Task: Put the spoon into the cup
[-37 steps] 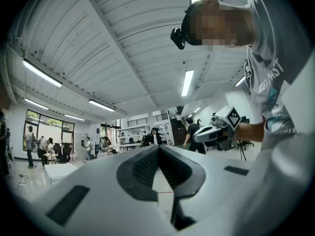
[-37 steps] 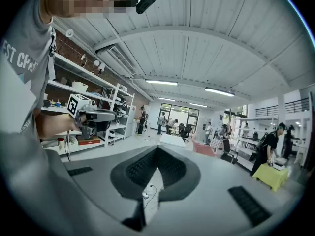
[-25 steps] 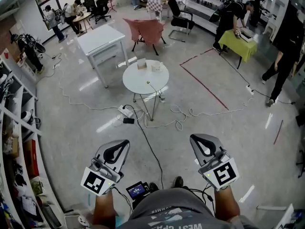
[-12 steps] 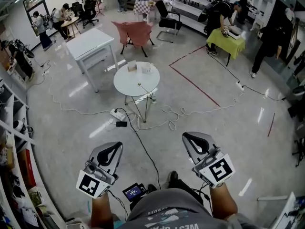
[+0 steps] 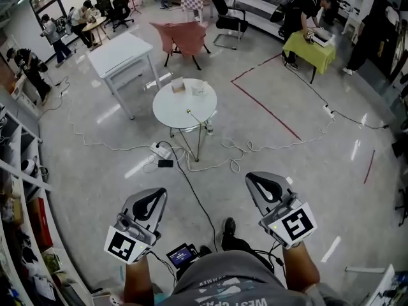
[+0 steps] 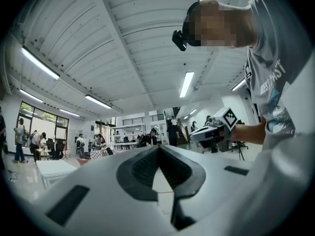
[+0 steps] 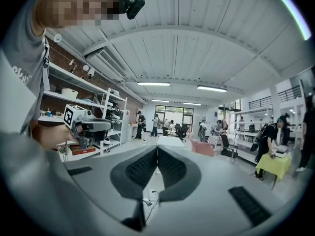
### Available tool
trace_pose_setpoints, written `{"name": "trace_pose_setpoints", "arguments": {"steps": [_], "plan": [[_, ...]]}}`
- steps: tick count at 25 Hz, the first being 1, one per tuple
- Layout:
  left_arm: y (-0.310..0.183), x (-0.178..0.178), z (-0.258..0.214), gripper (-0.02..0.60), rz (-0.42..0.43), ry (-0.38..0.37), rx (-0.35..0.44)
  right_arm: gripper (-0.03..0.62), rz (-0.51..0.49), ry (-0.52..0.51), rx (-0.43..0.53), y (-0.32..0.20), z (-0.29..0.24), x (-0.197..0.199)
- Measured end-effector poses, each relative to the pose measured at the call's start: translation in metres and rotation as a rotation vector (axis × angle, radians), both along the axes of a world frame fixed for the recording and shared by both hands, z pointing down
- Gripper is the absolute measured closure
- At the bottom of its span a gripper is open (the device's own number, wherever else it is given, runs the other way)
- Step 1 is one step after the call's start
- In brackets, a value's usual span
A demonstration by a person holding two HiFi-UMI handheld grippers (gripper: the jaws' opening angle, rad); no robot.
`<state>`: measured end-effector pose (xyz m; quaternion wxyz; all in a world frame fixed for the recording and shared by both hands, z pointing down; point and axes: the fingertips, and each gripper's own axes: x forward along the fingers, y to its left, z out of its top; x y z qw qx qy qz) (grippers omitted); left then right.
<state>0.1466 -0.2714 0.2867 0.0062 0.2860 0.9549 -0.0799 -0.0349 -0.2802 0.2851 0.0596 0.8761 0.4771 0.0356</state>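
The task stood at the approach: nothing had been picked up, and the person stood well apart from the round white surface (image 5: pixel 171 107). On it the spoon (image 5: pixel 191 113) lay towards the edge nearer the person, and what looked like the cup (image 5: pixel 200 89), too small to be sure of, stood at the far side beside a small box (image 5: pixel 177 85). The next move called for closing in on the surface and parting one pair of jaws for the spoon's handle. The left gripper (image 5: pixel 155 195) and right gripper (image 5: pixel 259 180) pointed level, each with jaws pressed together on nothing
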Motion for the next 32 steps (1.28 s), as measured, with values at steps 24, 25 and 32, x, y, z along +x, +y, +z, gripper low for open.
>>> {"name": "trace_pose_setpoints", "arguments": {"steps": [24, 25, 32], "plan": [[0.105, -0.055, -0.006, 0.578, -0.167, 0.073, -0.031, 0.592, -0.165, 0.009, -0.004, 0.134, 0.008, -0.053], [0.109, -0.055, -0.005, 0.578, -0.166, 0.071, -0.036, 0.591, -0.166, 0.006, -0.004, 0.137, 0.008, -0.052], [0.143, -0.043, -0.002, 0.578, -0.133, 0.052, -0.034, 0.591, -0.124, -0.004, -0.005, 0.166, 0.006, -0.042]]}}
